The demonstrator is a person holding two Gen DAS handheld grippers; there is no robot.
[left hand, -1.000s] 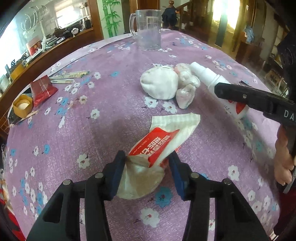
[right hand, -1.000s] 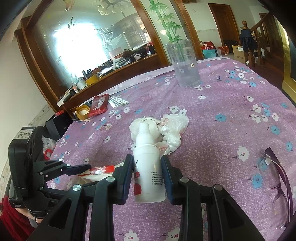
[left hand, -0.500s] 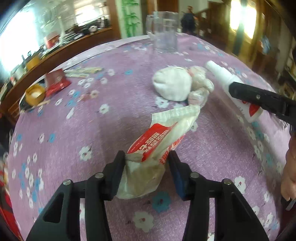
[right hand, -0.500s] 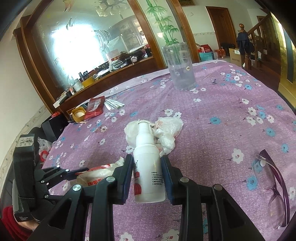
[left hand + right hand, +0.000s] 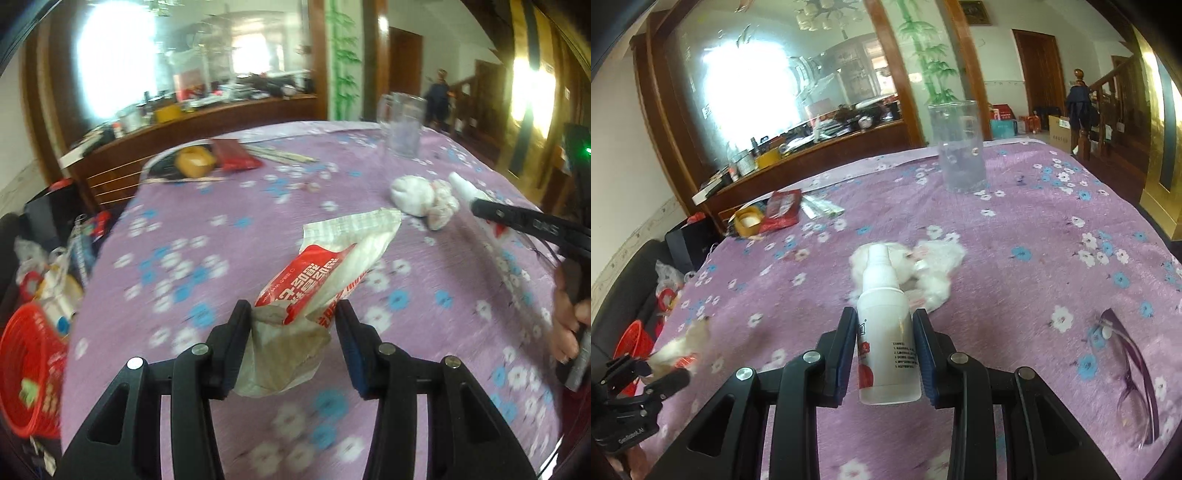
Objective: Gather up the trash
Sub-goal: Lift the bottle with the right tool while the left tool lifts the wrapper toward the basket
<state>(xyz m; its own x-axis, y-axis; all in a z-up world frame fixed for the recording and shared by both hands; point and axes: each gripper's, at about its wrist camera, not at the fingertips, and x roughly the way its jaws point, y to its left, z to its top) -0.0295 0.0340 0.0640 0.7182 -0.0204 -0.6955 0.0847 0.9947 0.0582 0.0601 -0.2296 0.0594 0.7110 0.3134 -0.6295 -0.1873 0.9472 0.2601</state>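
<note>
My left gripper [image 5: 293, 317] is shut on a crumpled white and red wrapper [image 5: 325, 266] and holds it above the purple flowered tablecloth [image 5: 221, 236]. My right gripper [image 5: 884, 325] is shut on a white spray bottle [image 5: 886, 332], nozzle pointing away. Crumpled white tissue and plastic [image 5: 931, 269] lie on the cloth just beyond the bottle; they also show in the left wrist view [image 5: 424, 195]. A red bin [image 5: 26, 365] stands on the floor at the table's left edge, also in the right wrist view [image 5: 633, 339].
A clear glass mug [image 5: 958, 147] stands at the far side. A red packet [image 5: 781, 208], a yellow tape roll [image 5: 748, 221] and thin sachets [image 5: 822, 206] lie at the far left. Purple glasses [image 5: 1126, 369] lie to the right. Bags and clutter [image 5: 48, 266] sit by the bin.
My left gripper has lifted the wrapper and swung left, bringing the red bin into view. My right gripper holds the bottle and has risen a little.
</note>
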